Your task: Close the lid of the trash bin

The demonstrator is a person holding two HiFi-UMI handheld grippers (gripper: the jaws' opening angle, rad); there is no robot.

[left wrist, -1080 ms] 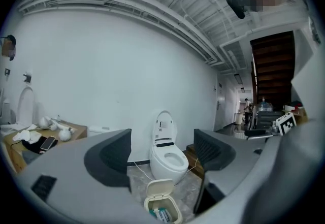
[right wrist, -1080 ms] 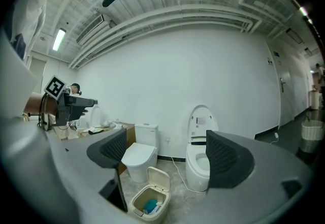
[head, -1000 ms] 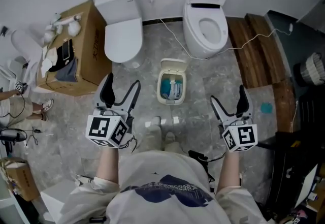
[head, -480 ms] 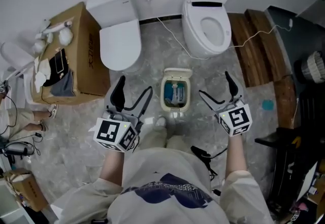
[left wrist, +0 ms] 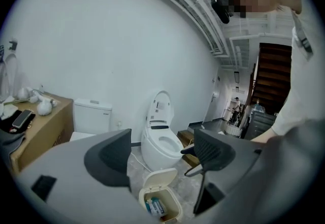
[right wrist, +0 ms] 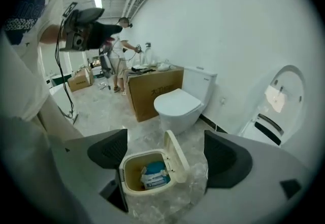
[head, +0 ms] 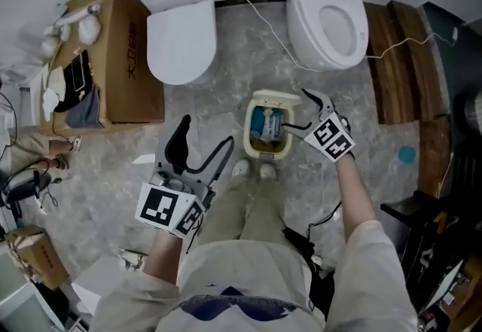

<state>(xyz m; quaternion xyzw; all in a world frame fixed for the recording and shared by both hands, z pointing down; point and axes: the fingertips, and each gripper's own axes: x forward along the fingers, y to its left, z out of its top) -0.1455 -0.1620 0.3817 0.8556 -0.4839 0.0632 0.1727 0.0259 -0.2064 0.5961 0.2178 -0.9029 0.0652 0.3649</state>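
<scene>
A small cream trash bin (head: pixel 260 144) stands on the grey floor just ahead of my feet. Its lid (head: pixel 276 99) is tipped up at the far side, and blue-and-white packaging lies inside. My right gripper (head: pixel 297 111) is open at the bin's right rim, one finger near the raised lid and one over the opening. In the right gripper view the bin (right wrist: pixel 133 189) and its upright lid (right wrist: pixel 176 157) sit between the spread jaws of the right gripper (right wrist: pixel 167 154). My left gripper (head: pixel 202 144) is open and empty, left of the bin and apart from it. The left gripper view looks past the left gripper (left wrist: pixel 161 153) to the bin (left wrist: pixel 172 214).
A closed white toilet (head: pixel 181 29) stands at the back left, and a toilet with its seat up (head: pixel 335 14) at the back right. A cardboard box (head: pixel 124 59) holding small items stands on the left. Wooden steps (head: pixel 399 59) rise on the right. A white cable (head: pixel 263 18) crosses the floor.
My right gripper has moved forward and to the left, from beside my body to the bin's rim and lid. The left gripper has stayed low on the left. The bin now appears closer.
</scene>
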